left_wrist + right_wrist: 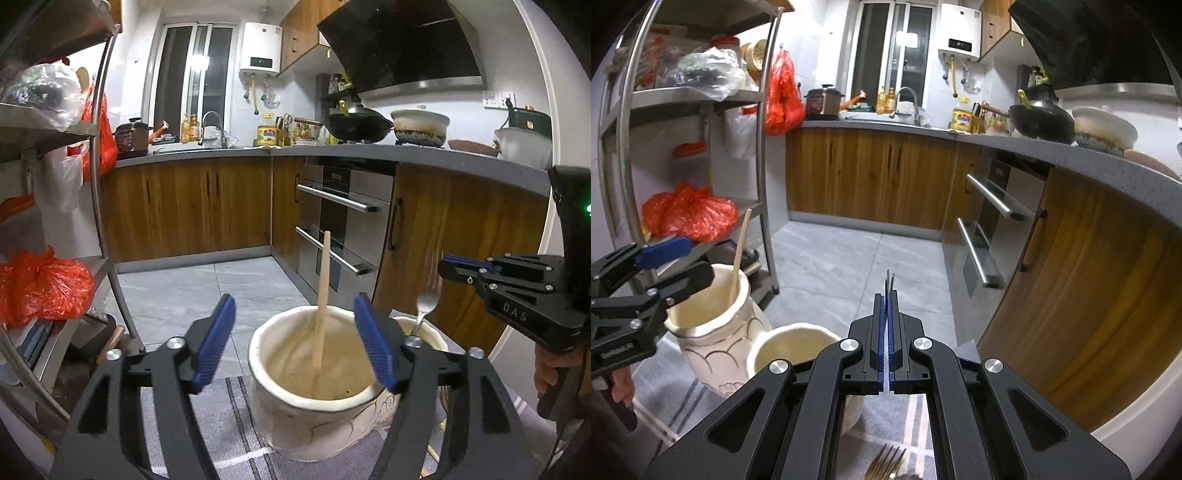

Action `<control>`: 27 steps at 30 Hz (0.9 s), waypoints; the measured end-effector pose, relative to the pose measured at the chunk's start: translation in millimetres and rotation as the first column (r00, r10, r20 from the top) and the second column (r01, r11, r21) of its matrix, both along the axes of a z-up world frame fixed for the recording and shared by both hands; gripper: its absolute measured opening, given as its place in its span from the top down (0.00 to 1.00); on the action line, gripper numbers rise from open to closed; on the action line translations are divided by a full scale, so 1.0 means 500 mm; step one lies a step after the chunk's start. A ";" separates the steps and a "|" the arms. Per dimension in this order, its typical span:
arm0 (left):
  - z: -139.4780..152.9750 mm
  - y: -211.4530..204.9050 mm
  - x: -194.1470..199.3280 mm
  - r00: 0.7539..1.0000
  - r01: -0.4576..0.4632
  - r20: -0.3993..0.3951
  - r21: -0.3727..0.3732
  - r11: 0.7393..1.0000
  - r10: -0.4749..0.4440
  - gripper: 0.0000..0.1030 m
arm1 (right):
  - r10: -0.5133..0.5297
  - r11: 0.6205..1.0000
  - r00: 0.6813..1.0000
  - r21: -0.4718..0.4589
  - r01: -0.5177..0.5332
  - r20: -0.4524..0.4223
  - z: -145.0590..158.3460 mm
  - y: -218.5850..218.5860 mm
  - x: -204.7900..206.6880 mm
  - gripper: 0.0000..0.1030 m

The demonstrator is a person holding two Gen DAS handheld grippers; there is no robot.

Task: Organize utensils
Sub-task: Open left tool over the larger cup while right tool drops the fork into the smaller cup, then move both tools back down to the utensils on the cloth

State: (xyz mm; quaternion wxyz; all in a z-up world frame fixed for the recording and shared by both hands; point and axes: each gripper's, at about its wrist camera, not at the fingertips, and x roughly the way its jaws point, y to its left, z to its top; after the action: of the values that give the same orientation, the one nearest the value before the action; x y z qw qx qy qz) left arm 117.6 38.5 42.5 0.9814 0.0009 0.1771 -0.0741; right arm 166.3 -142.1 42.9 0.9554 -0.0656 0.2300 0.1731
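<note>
My left tongs are open over the tall jar, chopstick standing inside. Right tongs clamp a fork above the short jar. Next: lower, release the fork.

Two cream ceramic jars, a tall one and a short one; one wooden chopstick; two metal forks; two black claws.

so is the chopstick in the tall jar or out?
In. The chopstick stands leaning inside the tall jar, lower end down inside, free of the open left tongs.
</note>
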 end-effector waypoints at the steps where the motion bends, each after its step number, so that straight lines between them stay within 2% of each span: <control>1: 0.002 0.002 -0.003 1.000 -0.003 0.002 -0.001 1.000 0.003 0.27 | 0.005 1.000 1.000 0.008 -0.005 -0.001 0.001 -0.002 0.000 0.87; 6: 0.012 0.007 -0.020 1.000 -0.018 0.017 0.000 1.000 0.018 0.15 | 0.013 0.999 1.000 0.037 -0.013 0.005 0.009 -0.011 -0.010 0.77; 8: 0.017 0.009 -0.029 0.999 -0.022 0.026 0.005 1.000 0.022 0.10 | 0.014 0.998 1.000 0.053 -0.015 0.013 0.015 -0.017 -0.016 0.70; 10: 0.021 0.008 -0.037 0.999 -0.029 0.033 0.011 1.000 0.029 0.06 | 0.017 0.997 1.000 0.071 -0.018 0.020 0.022 -0.023 -0.022 0.53; 11: 0.024 0.007 -0.043 0.999 -0.030 0.038 0.015 0.999 0.030 0.06 | 0.020 0.996 0.999 0.087 -0.022 0.026 0.026 -0.028 -0.027 0.49; 13: 0.031 0.007 -0.052 0.998 -0.037 0.048 0.022 0.999 0.036 0.06 | 0.020 0.994 0.999 0.109 -0.024 0.036 0.031 -0.036 -0.036 0.26; 16: 0.040 0.005 -0.072 0.997 -0.041 0.064 0.035 0.999 0.039 0.06 | 0.012 0.987 0.998 0.158 -0.021 0.058 0.039 -0.057 -0.055 0.09; 18: 0.045 0.004 -0.082 0.997 -0.036 0.074 0.038 0.999 0.033 0.06 | -0.008 0.984 0.997 0.177 -0.005 0.072 0.040 -0.072 -0.064 0.06; 27: 0.046 -0.003 -0.119 0.997 0.008 0.074 0.009 1.000 -0.009 0.06 | -0.076 0.971 0.995 0.232 0.058 0.067 0.024 -0.125 -0.110 0.05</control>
State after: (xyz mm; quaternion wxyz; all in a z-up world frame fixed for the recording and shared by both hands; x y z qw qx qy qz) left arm 58.0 37.0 65.7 0.9869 0.0088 0.1409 -0.0774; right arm 111.1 -204.8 54.9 0.9699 0.0468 0.1743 0.1635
